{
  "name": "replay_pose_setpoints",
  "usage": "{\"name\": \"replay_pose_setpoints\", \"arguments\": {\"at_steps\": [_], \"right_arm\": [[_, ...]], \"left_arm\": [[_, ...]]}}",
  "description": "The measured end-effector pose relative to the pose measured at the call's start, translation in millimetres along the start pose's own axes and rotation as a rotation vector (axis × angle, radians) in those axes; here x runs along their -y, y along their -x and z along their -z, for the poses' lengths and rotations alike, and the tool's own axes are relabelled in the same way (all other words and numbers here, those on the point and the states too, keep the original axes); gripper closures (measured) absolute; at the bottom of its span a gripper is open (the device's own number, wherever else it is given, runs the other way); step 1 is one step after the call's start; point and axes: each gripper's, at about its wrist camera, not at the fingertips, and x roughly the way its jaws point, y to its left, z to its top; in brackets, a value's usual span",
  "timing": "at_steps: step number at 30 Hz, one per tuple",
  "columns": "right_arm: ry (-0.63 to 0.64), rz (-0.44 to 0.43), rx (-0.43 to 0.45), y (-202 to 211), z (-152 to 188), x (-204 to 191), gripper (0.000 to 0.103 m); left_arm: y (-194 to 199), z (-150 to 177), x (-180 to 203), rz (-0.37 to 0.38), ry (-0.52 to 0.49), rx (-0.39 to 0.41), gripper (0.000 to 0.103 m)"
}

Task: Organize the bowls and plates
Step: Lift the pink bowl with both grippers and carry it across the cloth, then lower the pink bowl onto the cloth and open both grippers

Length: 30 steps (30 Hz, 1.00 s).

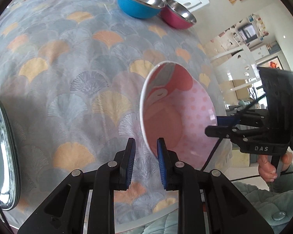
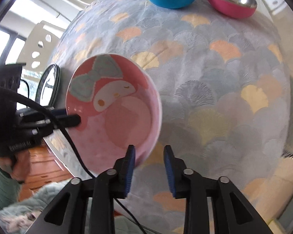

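Left gripper [image 1: 144, 161]: jaws apart, the pink cartoon bowl's [image 1: 177, 113] rim lying against the inner face of the right-hand pad [image 1: 162, 163]; whether the rim sits between the pads cannot be told.
Right gripper [image 2: 149, 168]: jaws apart, the bowl's [image 2: 115, 107] lower rim just beside the left-hand pad [image 2: 131, 165], nothing between the pads.
Pink cartoon bowl: tilted on edge above the near part of the bench [image 1: 68, 78], its printed inside facing both cameras; it fills 3 o'clock of the left wrist view and 9 o'clock of the right.
Other gripper in each view: the right gripper [image 1: 214, 128] reaches the bowl's far rim at 3 o'clock; the left [image 2: 76, 120] touches it at 9 o'clock.
Blue steel bowl [image 1: 138, 3]: upright at 12 o'clock, far side of the bench.
Pink steel bowl [image 1: 178, 14]: just beside it, toward 1 o'clock.
Plates [image 2: 47, 85]: stacked at 9 o'clock beyond the cartoon bowl.
Bench: covered in a fan-patterned cloth.
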Motion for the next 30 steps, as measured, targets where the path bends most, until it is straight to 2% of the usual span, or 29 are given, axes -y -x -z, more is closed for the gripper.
{"name": "replay_pose_setpoints", "arguments": {"at_steps": [4, 7, 11, 16, 22, 24, 28, 30], "right_arm": [[0.057, 0.017, 0.018, 13, 4, -5, 0.065], [0.083, -0.017, 0.032, 24, 7, -10, 0.059], [0.129, -0.061, 0.043, 41, 2, -15, 0.058], [0.078, -0.074, 0.128, 70, -12, -1, 0.057], [0.002, -0.088, 0.249, 107, -49, 27, 0.051], [-0.031, -0.093, 0.289, 115, -70, 36, 0.051], [-0.092, -0.041, 0.334, 114, -109, 48, 0.051], [-0.174, -0.033, 0.329, 104, -130, 58, 0.051]], "left_arm": [[9, 0, 0, -0.017, -0.006, 0.014, 0.083], [18, 2, 1, -0.029, -0.014, 0.035, 0.083], [32, 0, -8, -0.038, 0.038, 0.086, 0.083], [53, -14, -15, -0.016, 0.095, 0.157, 0.083], [69, -65, -4, -0.018, 0.046, 0.243, 0.082], [72, -86, 0, -0.021, 0.031, 0.265, 0.073], [74, -133, 9, -0.028, -0.018, 0.305, 0.073], [69, -154, 11, -0.039, -0.036, 0.307, 0.07]]}}
